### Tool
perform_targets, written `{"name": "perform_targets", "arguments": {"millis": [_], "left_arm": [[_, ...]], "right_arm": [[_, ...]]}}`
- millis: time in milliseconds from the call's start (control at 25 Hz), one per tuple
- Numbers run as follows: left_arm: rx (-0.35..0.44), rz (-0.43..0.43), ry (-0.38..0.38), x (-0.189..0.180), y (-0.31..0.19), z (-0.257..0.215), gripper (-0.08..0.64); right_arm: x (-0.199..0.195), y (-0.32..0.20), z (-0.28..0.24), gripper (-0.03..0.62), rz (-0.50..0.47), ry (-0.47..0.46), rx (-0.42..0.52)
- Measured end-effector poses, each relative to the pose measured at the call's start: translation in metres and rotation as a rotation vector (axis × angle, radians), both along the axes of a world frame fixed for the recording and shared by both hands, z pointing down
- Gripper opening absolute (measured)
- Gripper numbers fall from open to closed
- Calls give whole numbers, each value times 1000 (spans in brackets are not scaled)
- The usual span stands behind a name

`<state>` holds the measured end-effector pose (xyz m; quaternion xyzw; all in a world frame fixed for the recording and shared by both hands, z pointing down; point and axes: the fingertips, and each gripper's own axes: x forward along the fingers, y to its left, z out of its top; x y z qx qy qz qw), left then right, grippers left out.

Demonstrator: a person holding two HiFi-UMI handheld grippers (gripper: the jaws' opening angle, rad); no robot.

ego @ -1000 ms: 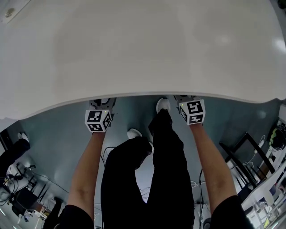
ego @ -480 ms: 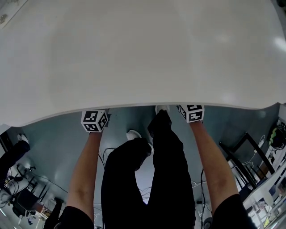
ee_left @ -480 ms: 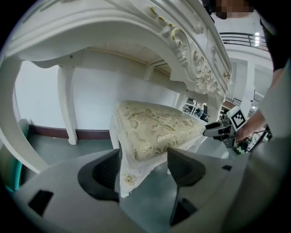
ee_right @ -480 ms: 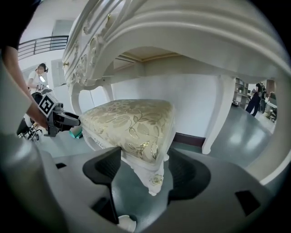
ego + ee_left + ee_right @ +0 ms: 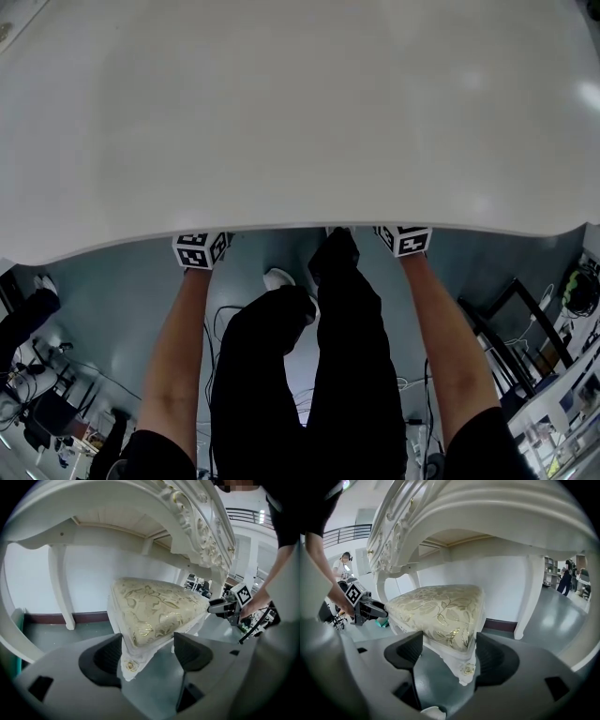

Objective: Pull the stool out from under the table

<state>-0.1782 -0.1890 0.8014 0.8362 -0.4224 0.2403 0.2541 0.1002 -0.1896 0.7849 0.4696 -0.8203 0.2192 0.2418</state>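
The stool (image 5: pixel 154 609) has a cream cushion with a gold leaf pattern on a white carved frame, and it stands on the floor under the white table (image 5: pixel 300 112). The left gripper (image 5: pixel 147 645) and right gripper (image 5: pixel 449 644) each straddle a front corner, jaws spread apart and not clamped.

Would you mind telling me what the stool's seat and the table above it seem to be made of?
The stool's seat looks like padded woven fabric, cream with shiny gold leaves, probably brocade: it bulges softly and glints. The table looks like white painted wood with a slight gloss; its carved scrollwork has gilded touches, though moulded resin is possible.
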Motion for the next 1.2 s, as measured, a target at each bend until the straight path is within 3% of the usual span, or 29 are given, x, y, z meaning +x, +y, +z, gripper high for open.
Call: {"name": "perform_targets", "arguments": {"millis": [320,560,800,1200], "left_arm": [[-21,-67,41,-3,0,-2,347],[-38,-87,28,3,4,-2,345],[-98,-124,30,-1,15,0,345],[-126,-120,23,8,54,-2,345]], "right_arm": [[-1,0,-1,350,15,3,2],[4,6,2,350,21,5,-18],[3,10,1,348,41,25,-32],[9,48,-1,347,26,45,-56]]}}
